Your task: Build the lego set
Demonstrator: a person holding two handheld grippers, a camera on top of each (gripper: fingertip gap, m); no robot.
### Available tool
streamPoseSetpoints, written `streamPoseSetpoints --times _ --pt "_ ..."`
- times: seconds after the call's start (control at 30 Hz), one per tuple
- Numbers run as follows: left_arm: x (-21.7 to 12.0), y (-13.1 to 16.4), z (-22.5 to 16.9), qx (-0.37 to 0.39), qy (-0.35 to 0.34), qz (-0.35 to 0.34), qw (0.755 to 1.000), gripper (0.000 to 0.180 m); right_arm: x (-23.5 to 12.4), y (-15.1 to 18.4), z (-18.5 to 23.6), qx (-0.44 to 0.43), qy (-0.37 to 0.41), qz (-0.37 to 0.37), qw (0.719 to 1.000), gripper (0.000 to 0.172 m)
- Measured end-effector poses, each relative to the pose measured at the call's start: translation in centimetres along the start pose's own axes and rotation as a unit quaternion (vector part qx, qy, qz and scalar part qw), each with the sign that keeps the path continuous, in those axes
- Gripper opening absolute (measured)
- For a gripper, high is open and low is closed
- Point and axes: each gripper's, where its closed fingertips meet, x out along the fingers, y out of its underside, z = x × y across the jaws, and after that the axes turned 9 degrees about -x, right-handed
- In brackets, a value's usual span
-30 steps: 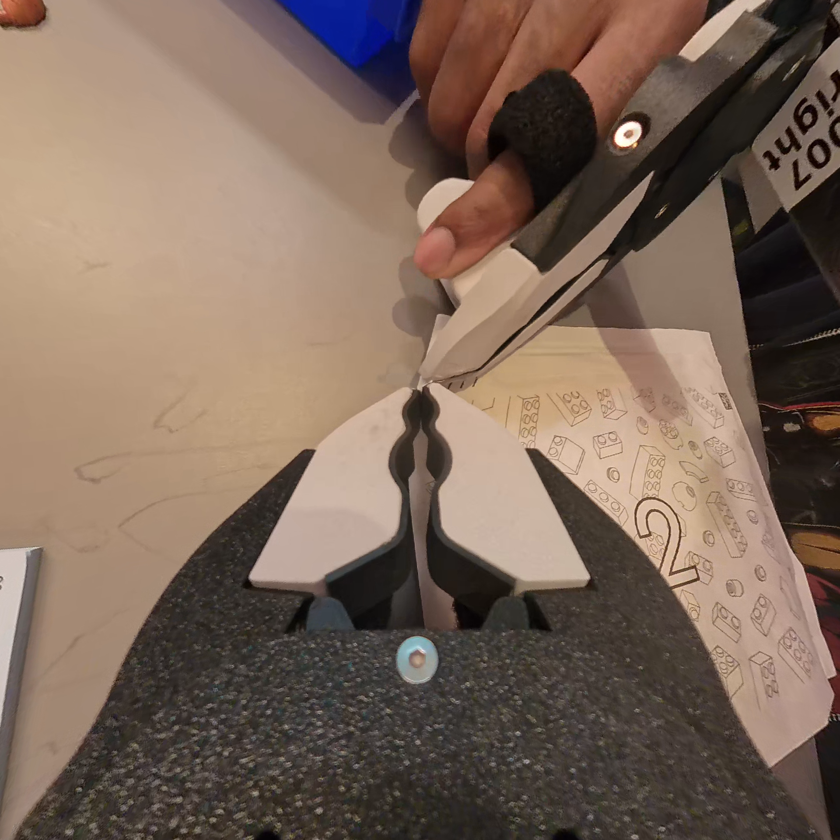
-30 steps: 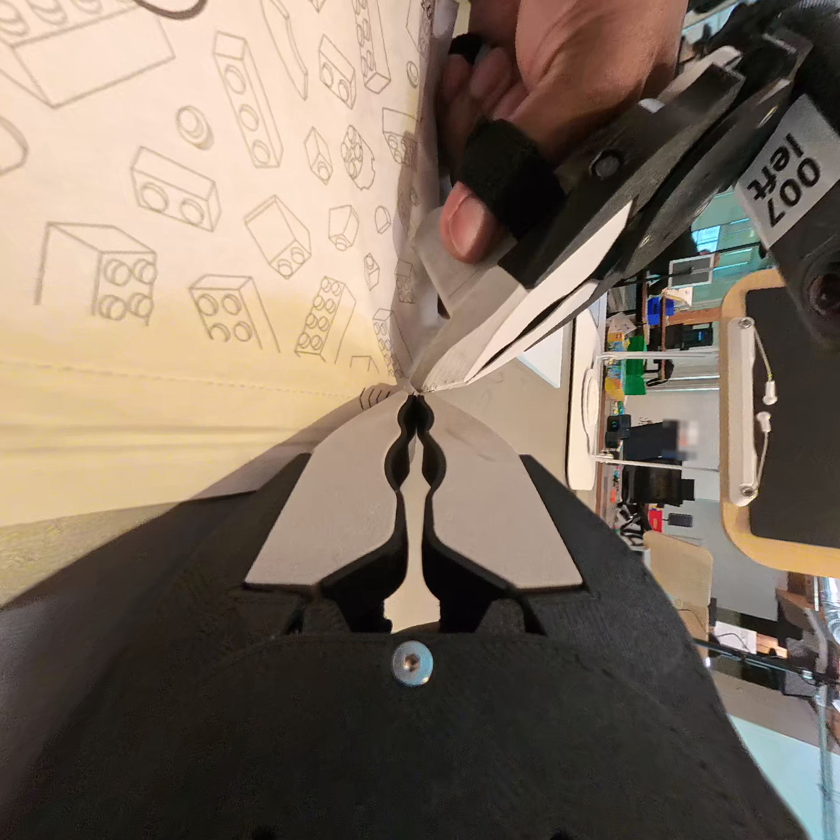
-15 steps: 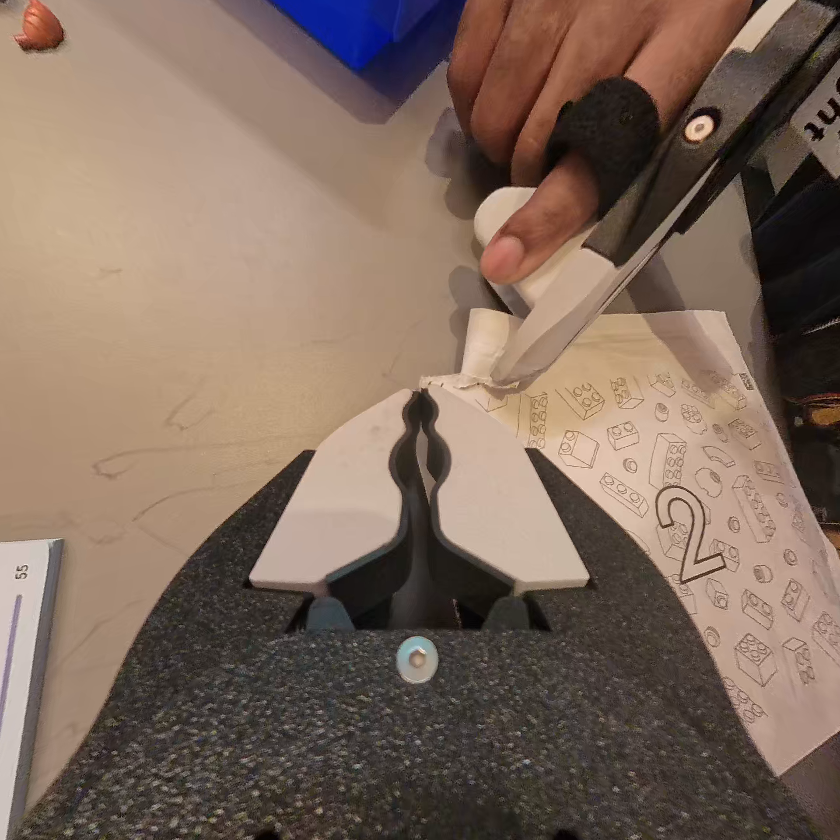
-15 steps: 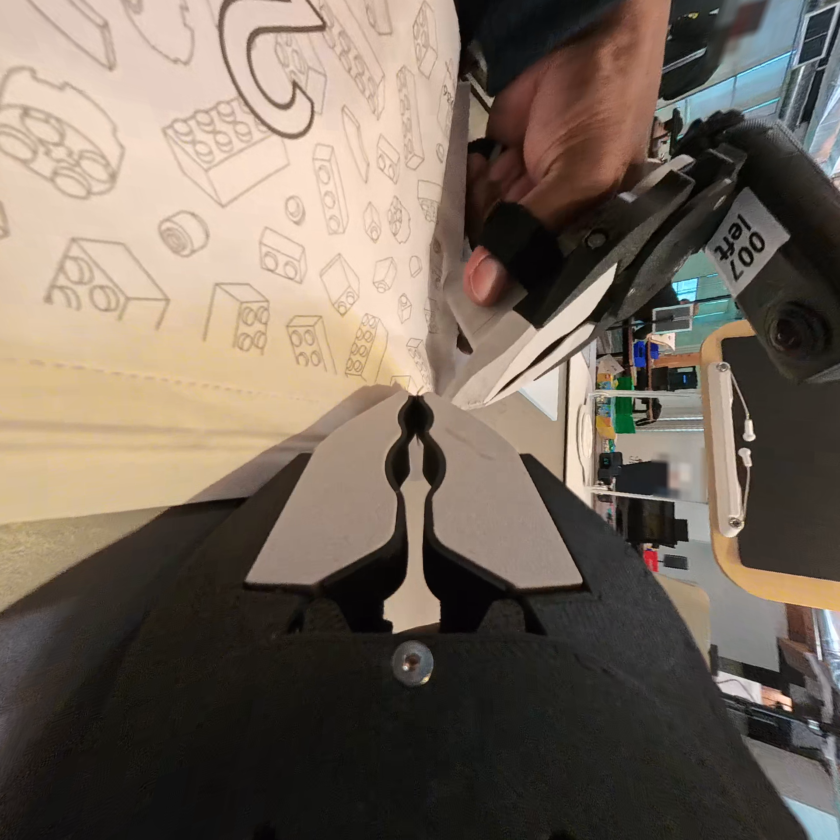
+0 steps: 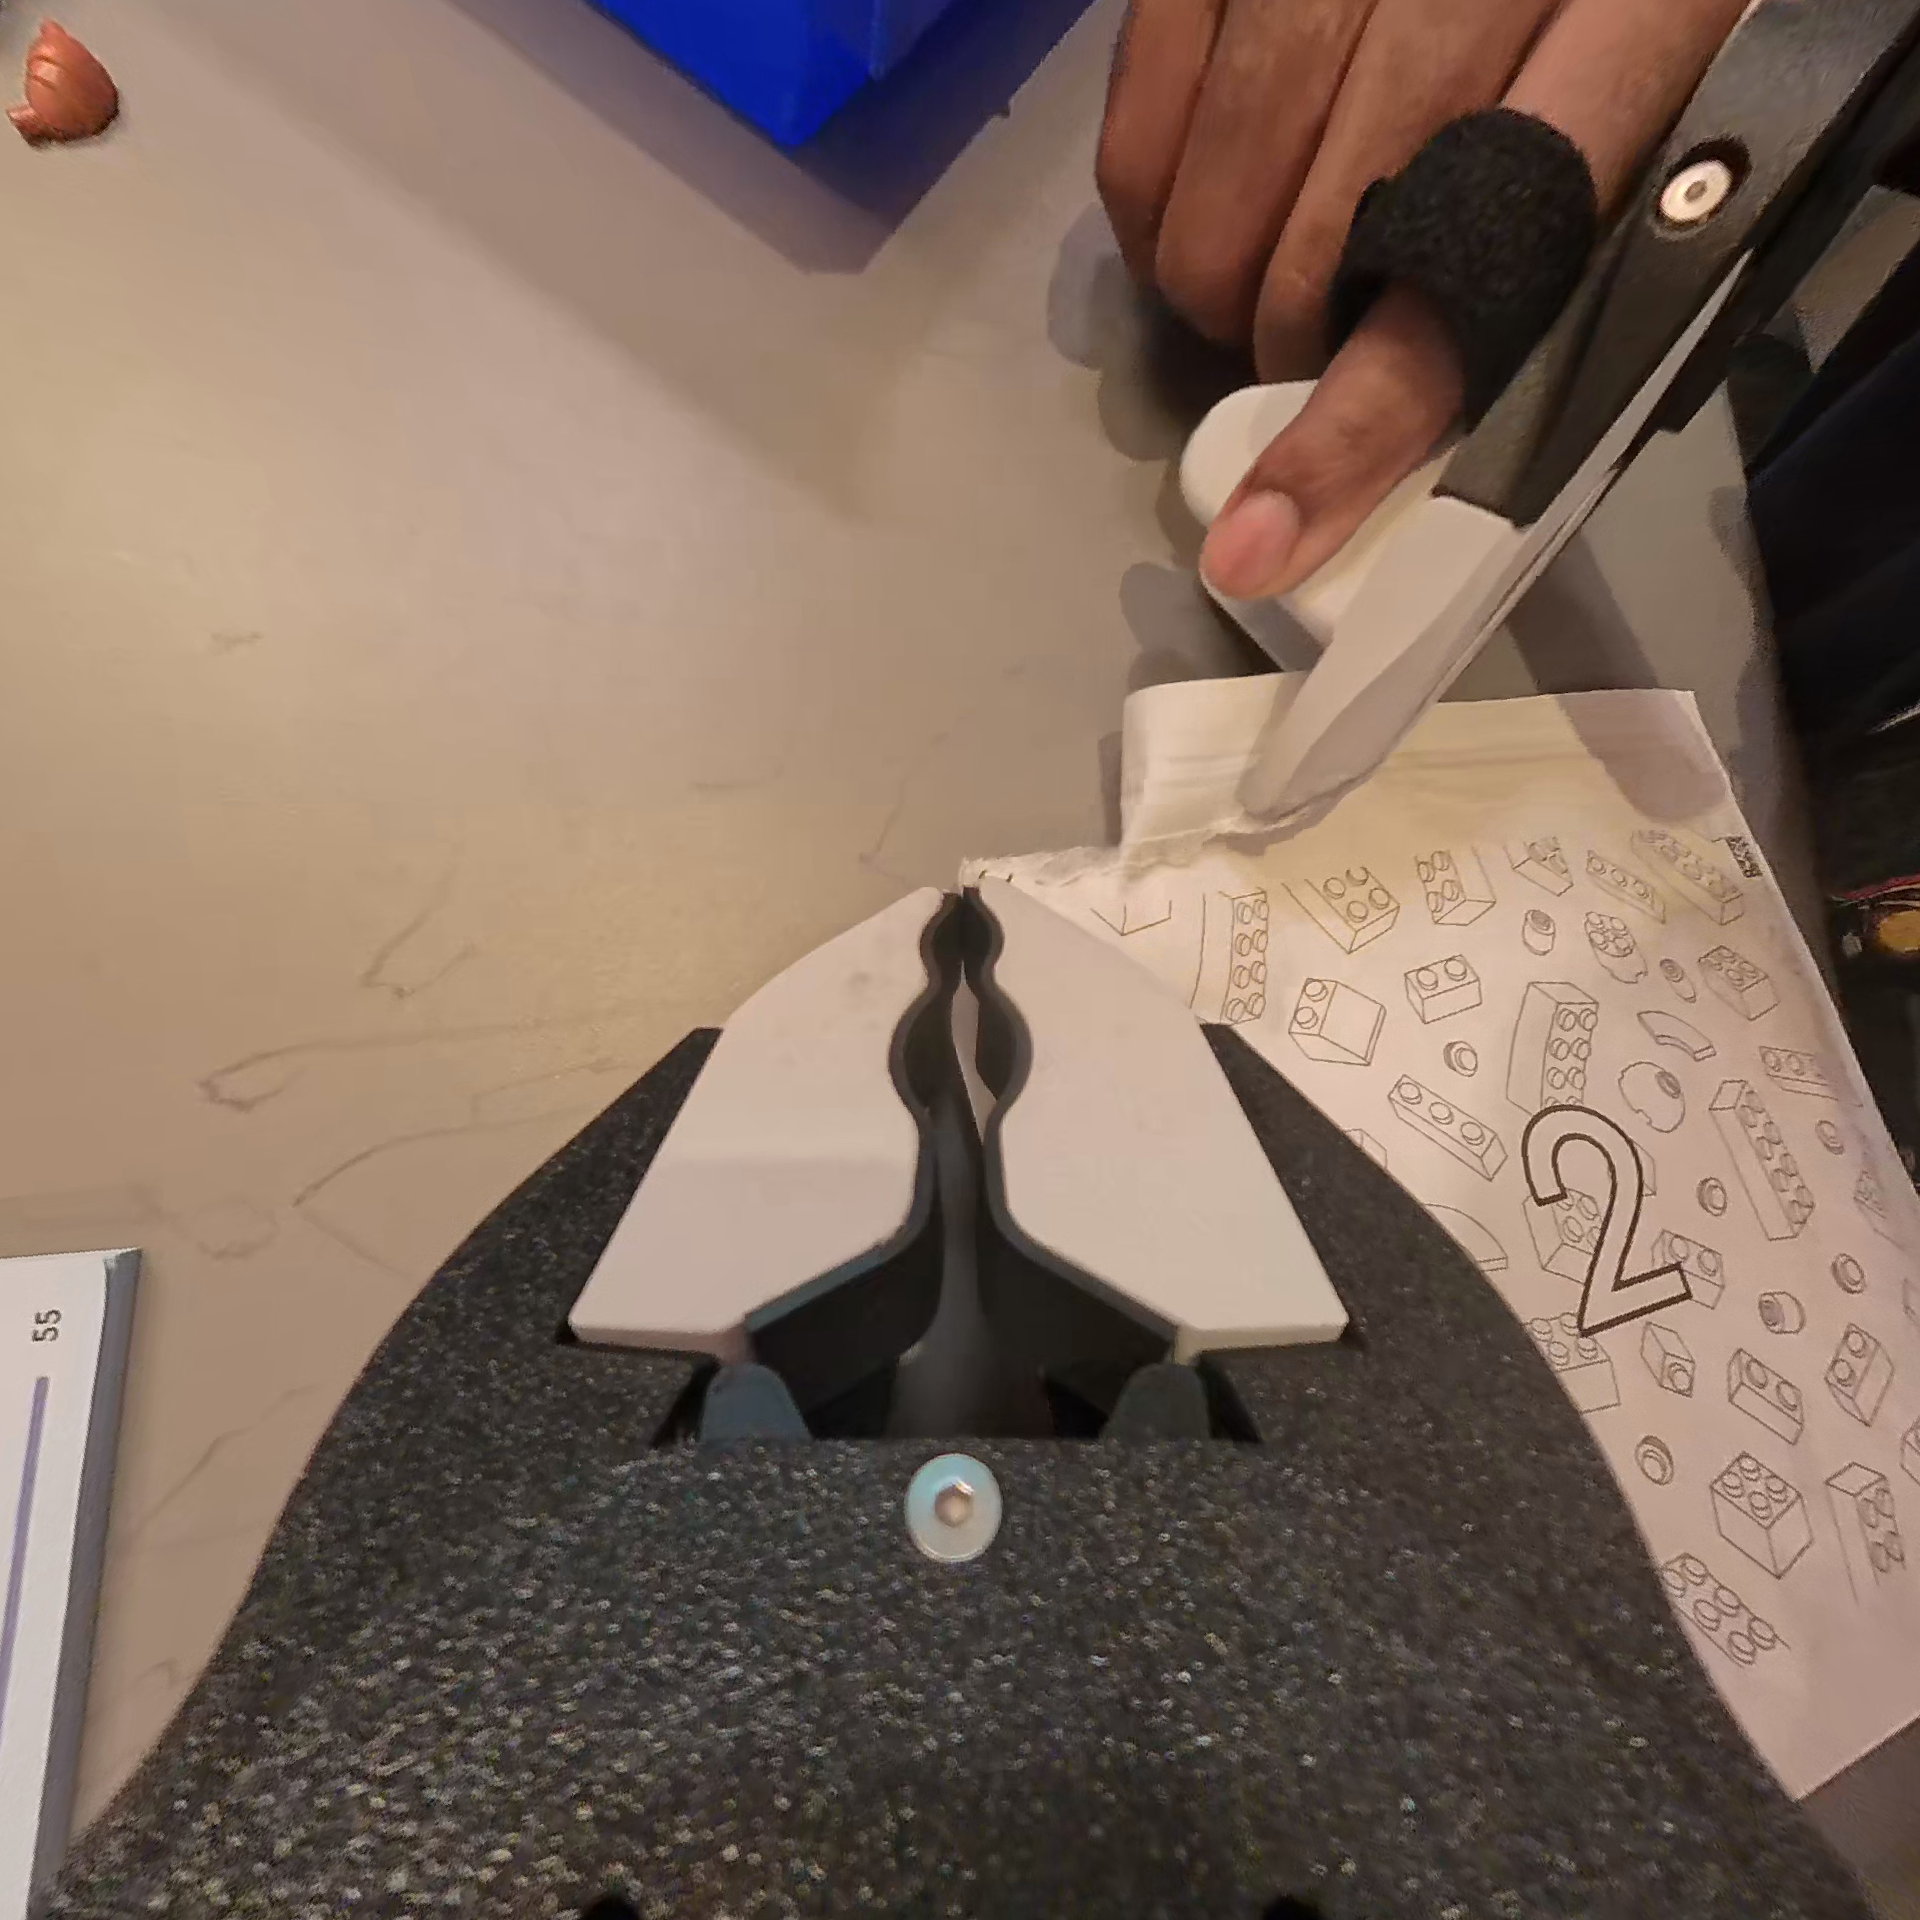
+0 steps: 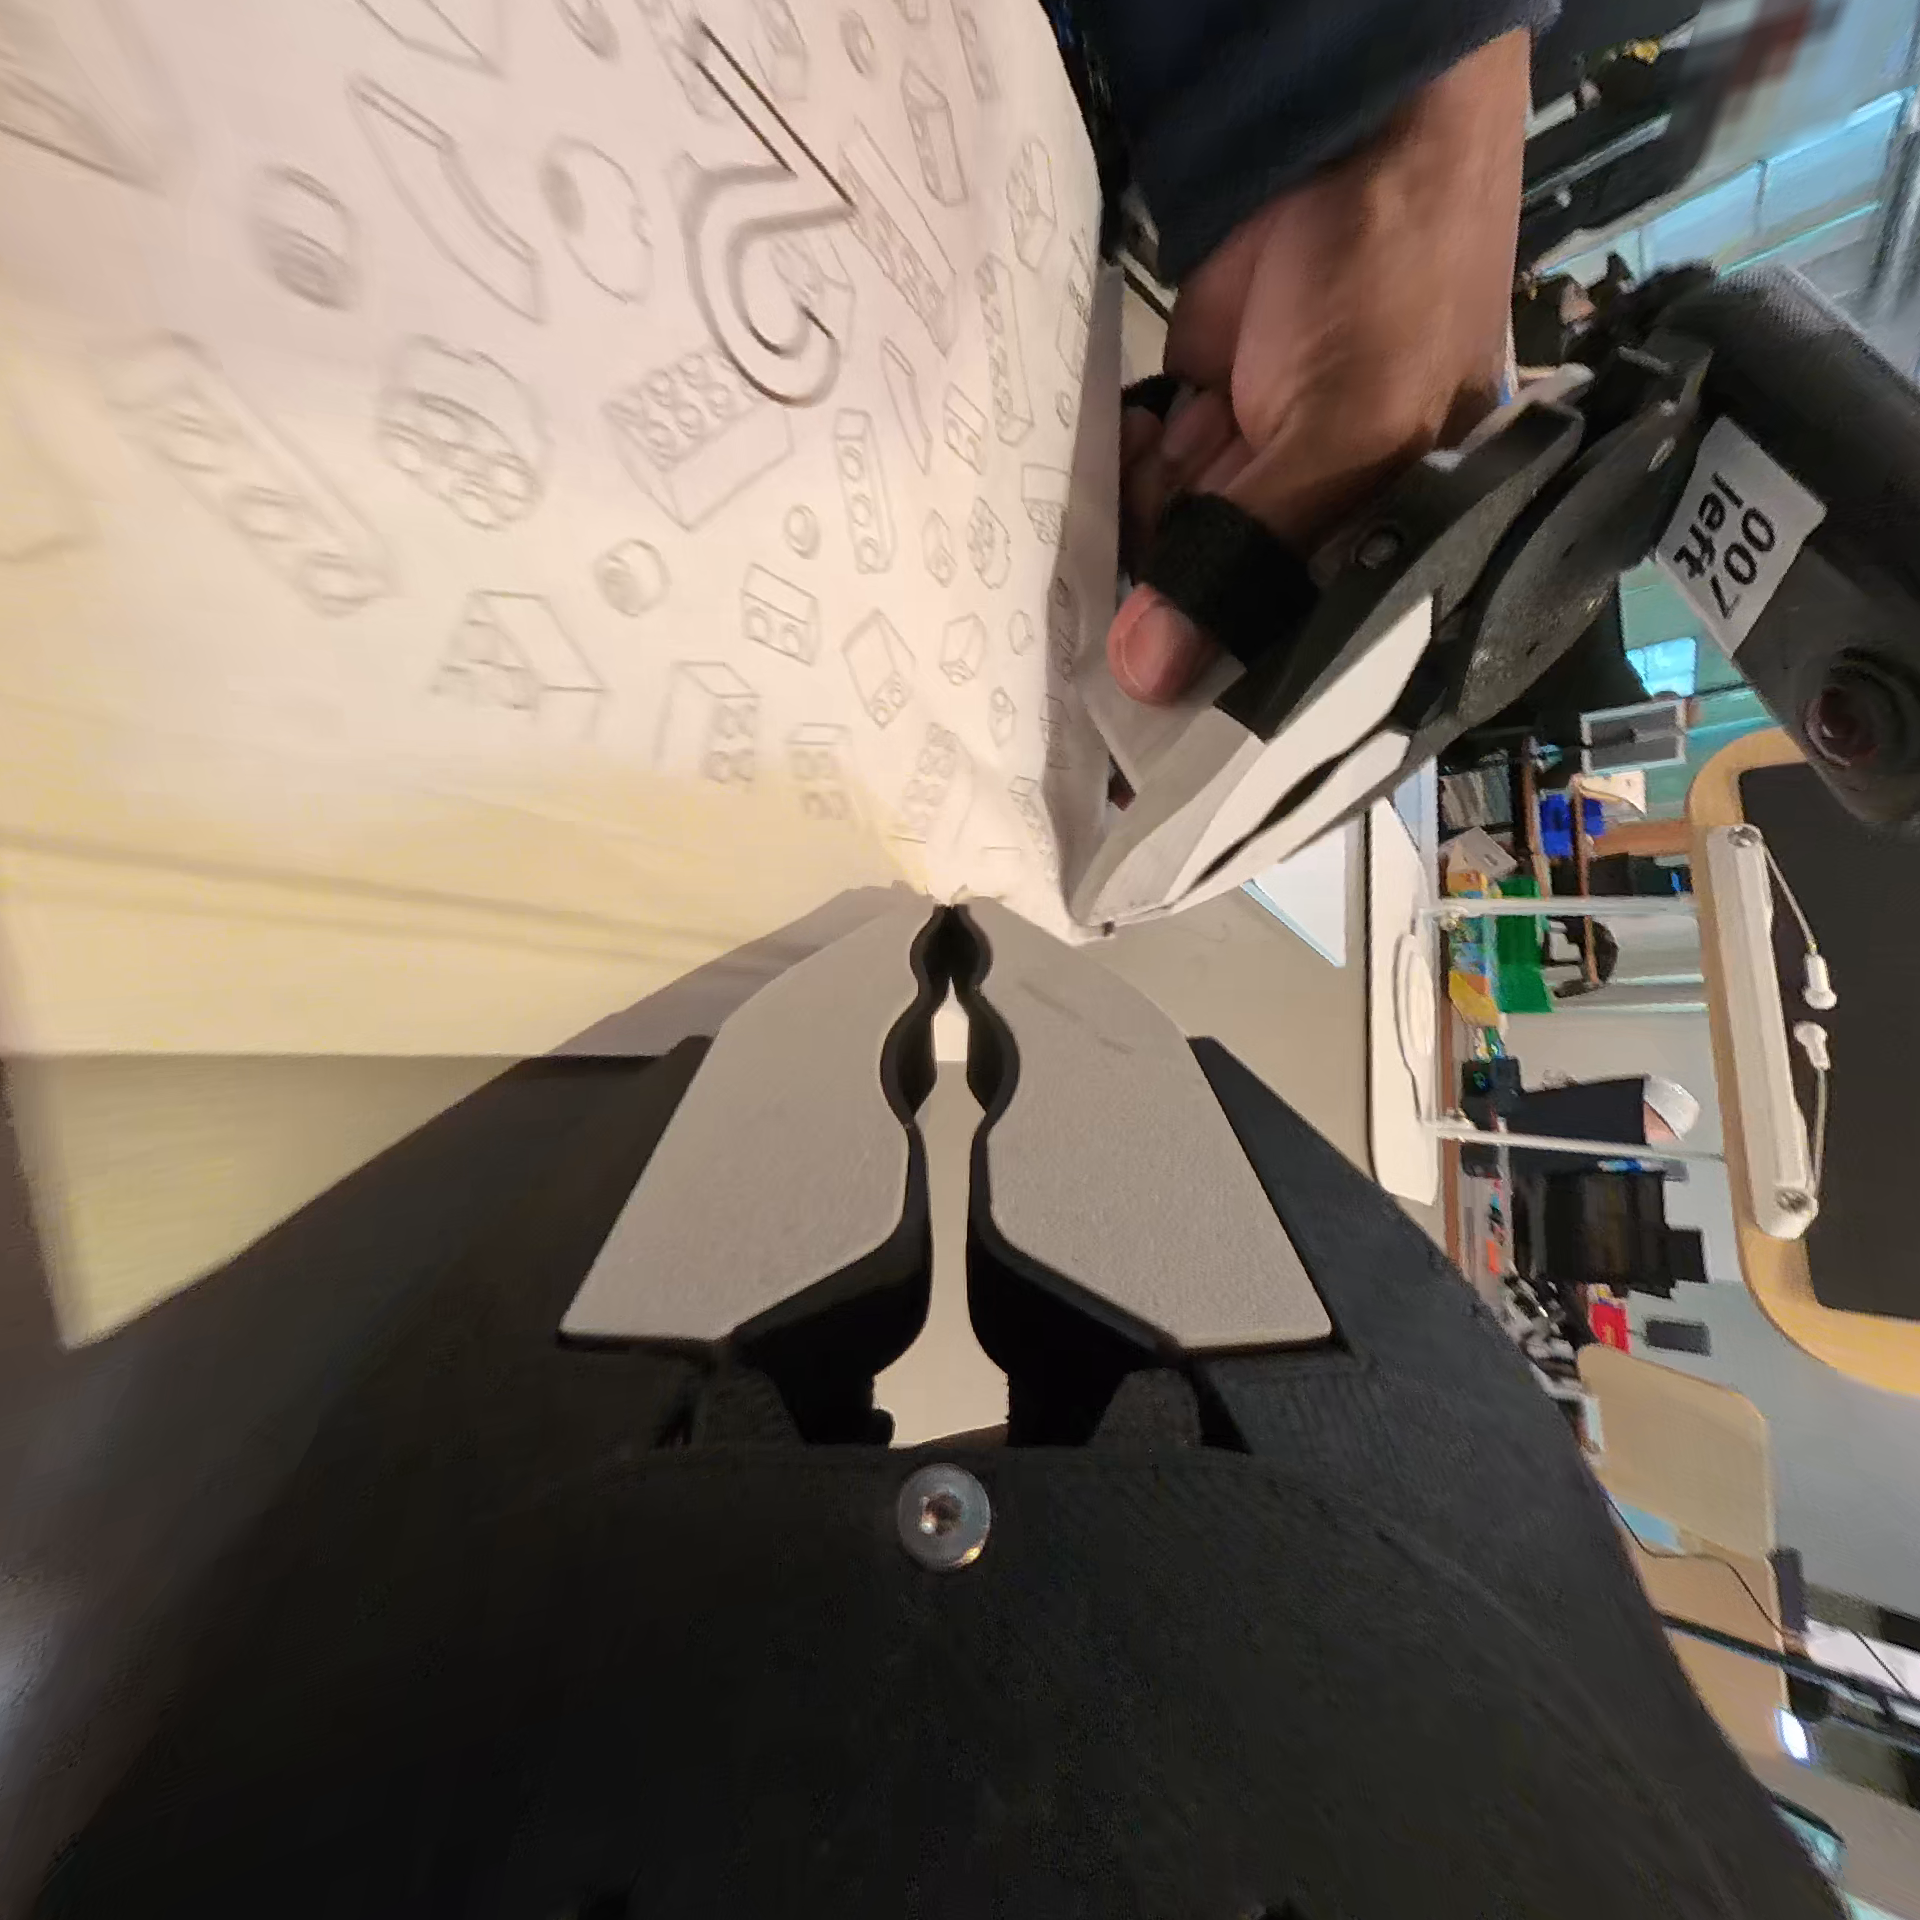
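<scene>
A white paper bag (image 5: 1558, 1039) printed with brick outlines and a large numeral lies partly on the beige table (image 5: 416, 623). My left gripper (image 5: 961, 902) is shut on the bag's near top corner; paper runs down between its pads. My right gripper (image 5: 1294, 795), held by a hand (image 5: 1299, 260), is shut on a strip of the bag's top edge. A ragged torn edge (image 5: 1122, 857) runs between the two. In the right wrist view the right gripper (image 6: 951, 914) pinches the bag (image 6: 520, 520) at its edge, and the left gripper (image 6: 1127, 914) grips it just to the right.
A blue bin (image 5: 810, 62) stands at the far edge of the table. A booklet (image 5: 52, 1507) lies at the near left. A small brown piece (image 5: 62, 99) sits at the far left. The right wrist view shows shelves and a wood-framed chair (image 6: 1766, 1039) beyond. Spacing between my two grippers at the tips: around 6 centimetres.
The right gripper has moved away from the left one, up and to the right, still shut on the strip. The tear along the bag's top has grown longer. Both stay shut.
</scene>
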Motion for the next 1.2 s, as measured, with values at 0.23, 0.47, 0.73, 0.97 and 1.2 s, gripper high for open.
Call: streamPoseSetpoints --times 0.23,0.47,0.73,0.97,1.2 --pt "0.0 0.0 0.0 0.002 0.0 0.0 1.0 0.001 -1.2 -0.9 1.0 0.02 -0.011 -0.008 1.0 0.0" --pt "0.1 0.0 -0.1 0.007 -0.001 0.001 1.0 0.001 -2.3 -1.1 1.6 0.03 -0.016 -0.012 0.999 0.0" --pt "0.1 0.0 0.0 0.007 -0.002 0.003 1.0 0.001 -4.8 -3.5 3.6 0.074 -0.051 -0.071 0.993 0.0" --pt "0.1 0.0 0.1 0.012 -0.016 0.002 1.0 0.001 -6.3 -4.6 5.1 0.113 -0.061 -0.062 0.99 0.0" --pt "0.1 0.0 0.1 0.024 -0.035 -0.006 0.999 0.0 -7.3 -5.5 6.2 0.155 -0.054 -0.03 0.986 0.0"
